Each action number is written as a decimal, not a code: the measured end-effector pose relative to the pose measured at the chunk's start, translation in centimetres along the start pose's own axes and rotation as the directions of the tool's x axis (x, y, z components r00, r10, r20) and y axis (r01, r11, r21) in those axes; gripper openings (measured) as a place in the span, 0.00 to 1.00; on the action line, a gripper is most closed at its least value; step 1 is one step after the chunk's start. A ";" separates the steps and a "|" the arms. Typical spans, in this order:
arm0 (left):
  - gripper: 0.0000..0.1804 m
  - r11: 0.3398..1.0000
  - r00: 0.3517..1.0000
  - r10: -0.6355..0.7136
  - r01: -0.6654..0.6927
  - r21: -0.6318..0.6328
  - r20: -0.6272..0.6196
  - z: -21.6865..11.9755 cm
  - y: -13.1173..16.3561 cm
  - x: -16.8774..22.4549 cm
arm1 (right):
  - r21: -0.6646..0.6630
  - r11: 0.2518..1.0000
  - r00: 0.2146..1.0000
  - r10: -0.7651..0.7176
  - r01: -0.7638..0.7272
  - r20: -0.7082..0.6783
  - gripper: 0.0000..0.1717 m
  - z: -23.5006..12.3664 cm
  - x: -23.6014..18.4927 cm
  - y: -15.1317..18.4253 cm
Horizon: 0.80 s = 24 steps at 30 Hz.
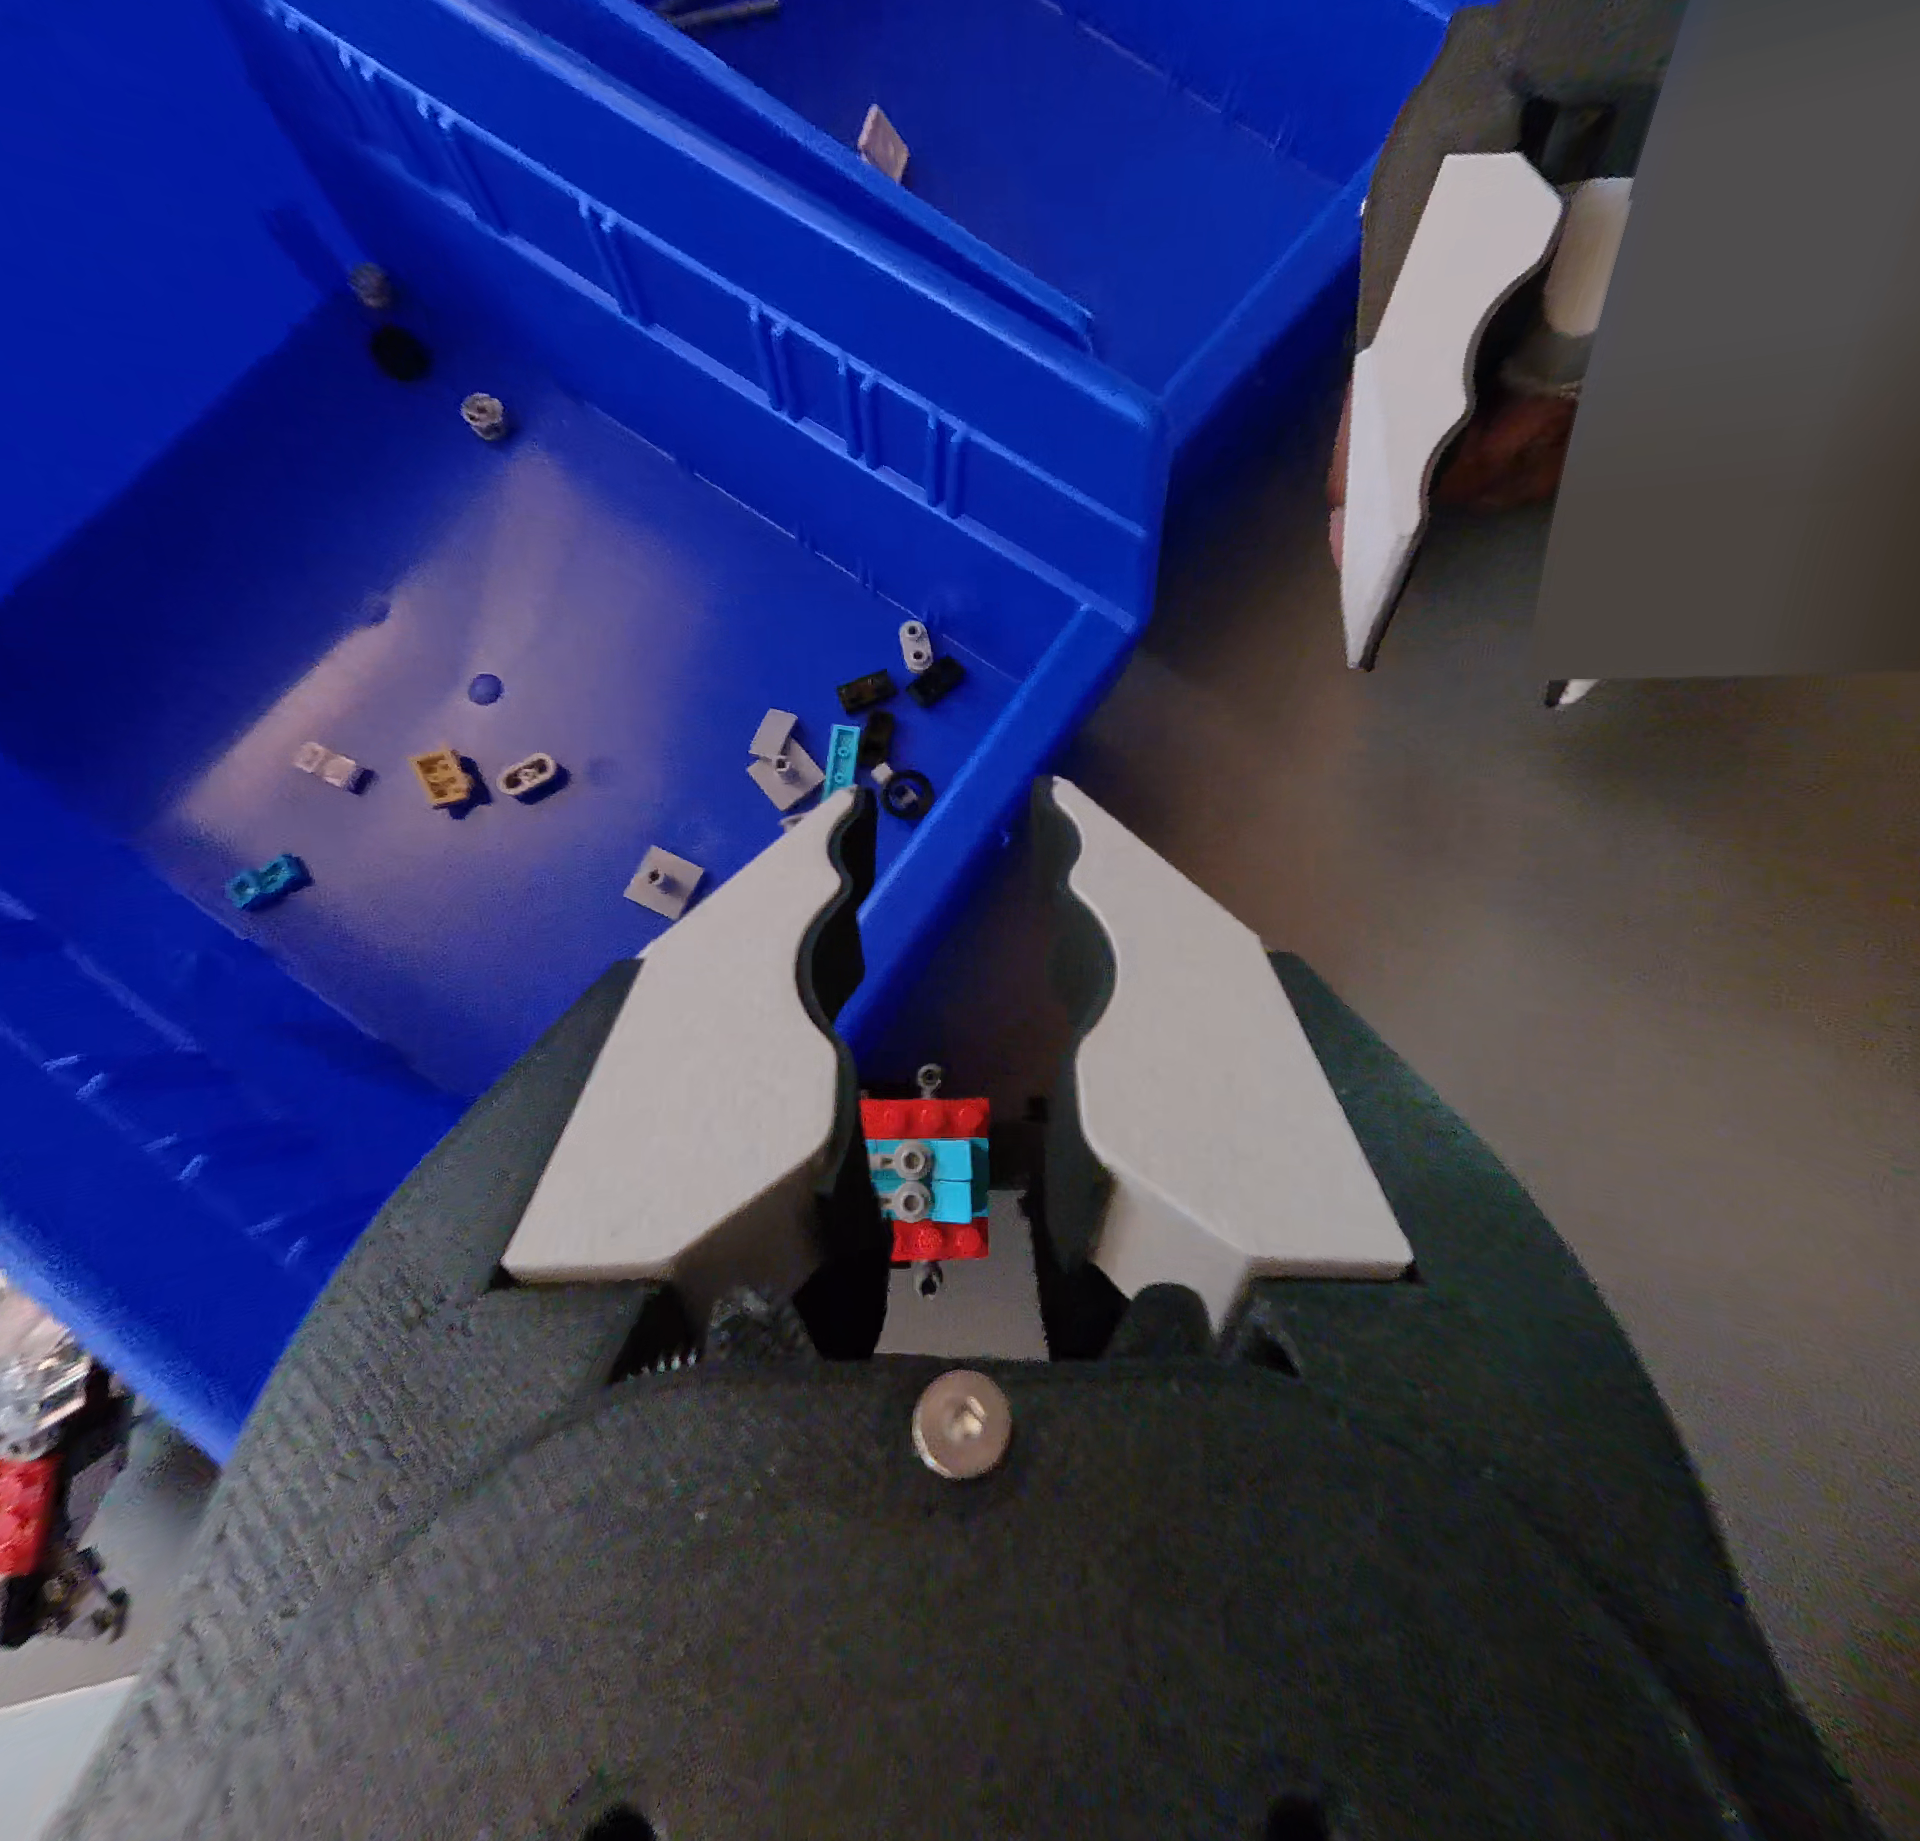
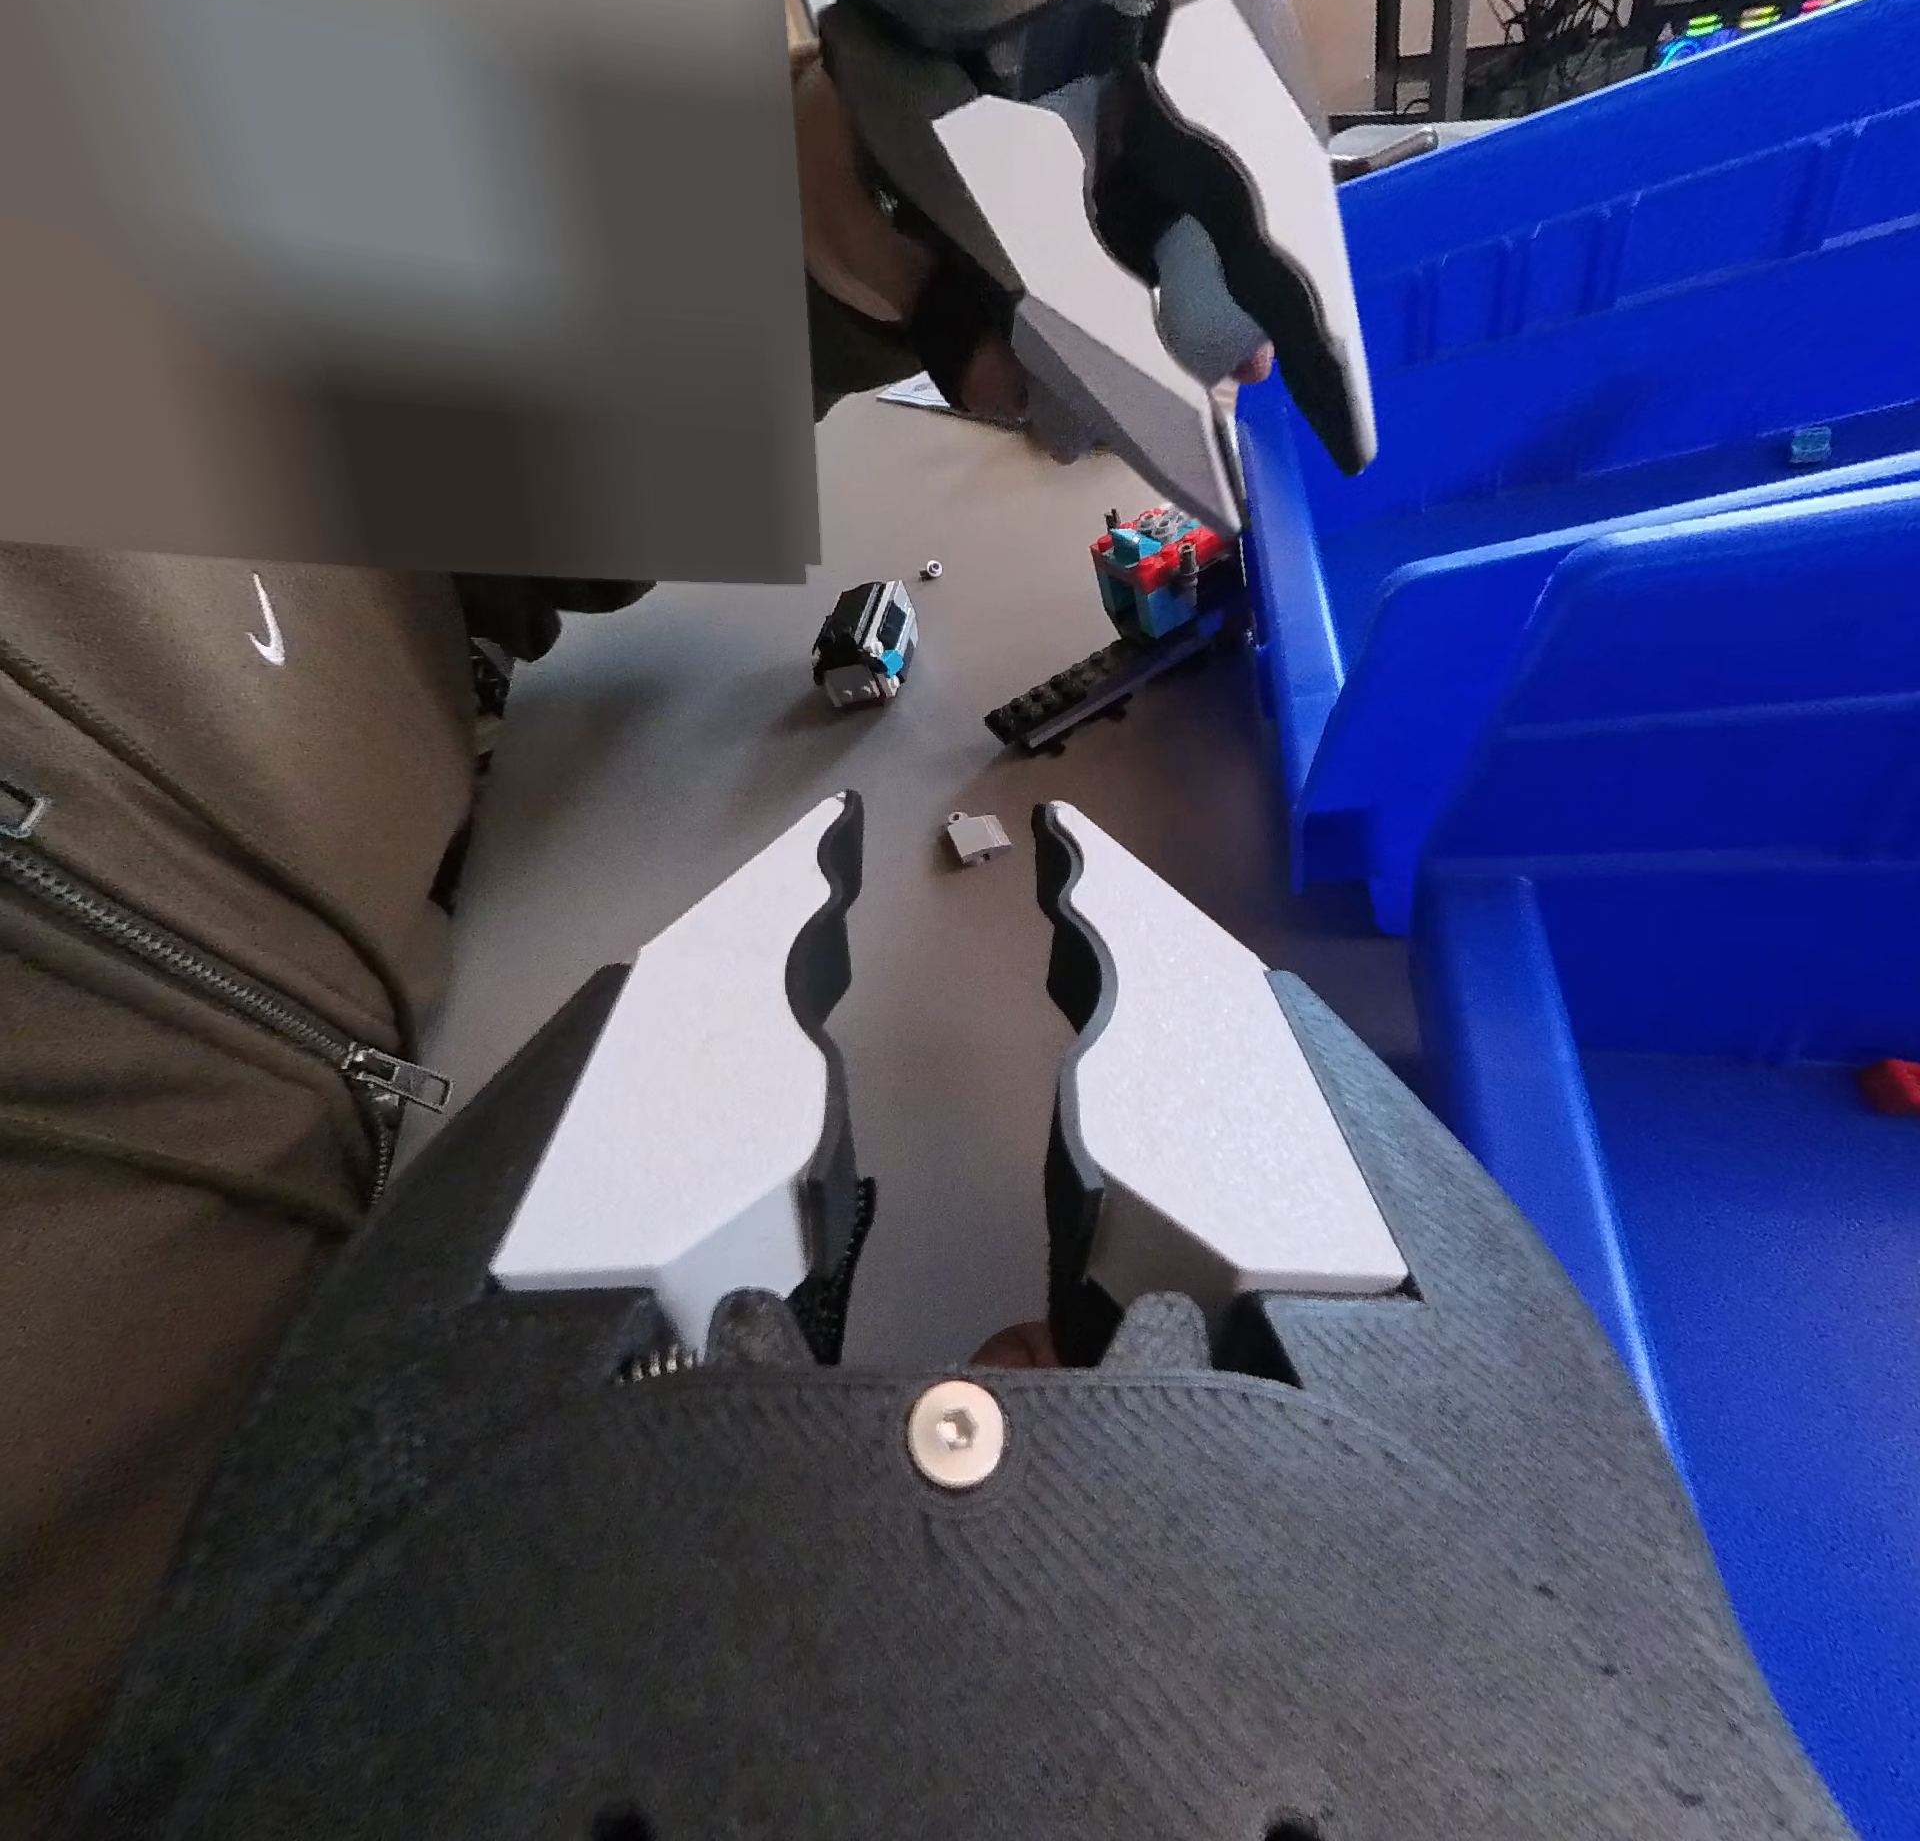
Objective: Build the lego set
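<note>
The left gripper (image 1: 951,804) hangs wide and bare over the blue bin's (image 1: 1049,742) rim. The right gripper (image 2: 948,815), wide and bare, hovers over the table (image 2: 727,804) with a small grey brick (image 2: 979,841) at twelve o'clock.

Dark grey table (image 2: 675,856). Small grey brick (image 2: 979,839) lies just past right gripper (image 2: 948,815) tips. Farther ahead: black-white brick block (image 2: 865,645), tiny grey stud (image 2: 932,570), black plate (image 2: 1101,685) carrying red-teal build (image 2: 1153,570). Blue bins (image 2: 1558,752) right of it.
</note>
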<state>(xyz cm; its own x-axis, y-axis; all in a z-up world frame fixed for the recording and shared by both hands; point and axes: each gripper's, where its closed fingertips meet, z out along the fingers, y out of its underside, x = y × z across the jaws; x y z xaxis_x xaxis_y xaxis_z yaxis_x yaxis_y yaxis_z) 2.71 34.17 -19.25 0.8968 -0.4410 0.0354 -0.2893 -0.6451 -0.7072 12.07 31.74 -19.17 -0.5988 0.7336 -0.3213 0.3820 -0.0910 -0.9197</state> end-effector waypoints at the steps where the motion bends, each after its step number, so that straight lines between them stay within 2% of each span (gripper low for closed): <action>1: 0.18 1.000 1.000 -0.013 0.013 -0.014 -0.018 0.1 0.1 0.2 | 0.001 1.000 1.000 -0.003 0.003 0.001 0.20 0.0 0.0 0.0; 5: 0.18 0.998 0.999 -0.031 0.030 -0.051 -0.020 0.0 -0.1 -0.1 | 0.001 1.000 1.000 -0.019 0.019 0.005 0.20 0.0 -0.3 0.0; 12: 0.18 0.991 1.000 0.030 -0.030 -0.131 0.004 0.4 -1.3 -1.8 | -0.008 0.999 0.999 -0.041 0.041 0.004 0.20 0.0 -0.6 0.2; 17: 0.18 0.976 0.997 0.026 -0.009 -0.219 0.074 1.0 -1.1 -5.8 | -0.003 0.999 0.999 -0.032 0.032 0.006 0.20 0.0 -0.5 0.1; 20: 0.17 0.950 0.990 -0.022 0.065 -0.305 0.142 1.9 -0.4 -8.6 | -0.004 0.999 0.999 -0.031 0.032 0.007 0.20 0.0 -0.5 0.1; 24: 0.16 0.903 0.985 0.026 0.051 -0.426 0.173 3.6 0.7 -10.5 | -0.005 1.000 1.000 -0.030 0.030 0.008 0.20 0.0 -0.5 0.1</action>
<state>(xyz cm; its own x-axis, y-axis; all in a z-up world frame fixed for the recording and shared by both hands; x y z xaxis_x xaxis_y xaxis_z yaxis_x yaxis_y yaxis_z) -5.72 40.63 -22.67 0.9334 -0.3429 -0.1058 -0.3581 -0.8709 -0.3366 12.41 31.36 -19.13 -0.6160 0.7303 -0.2953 0.3673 -0.0654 -0.9278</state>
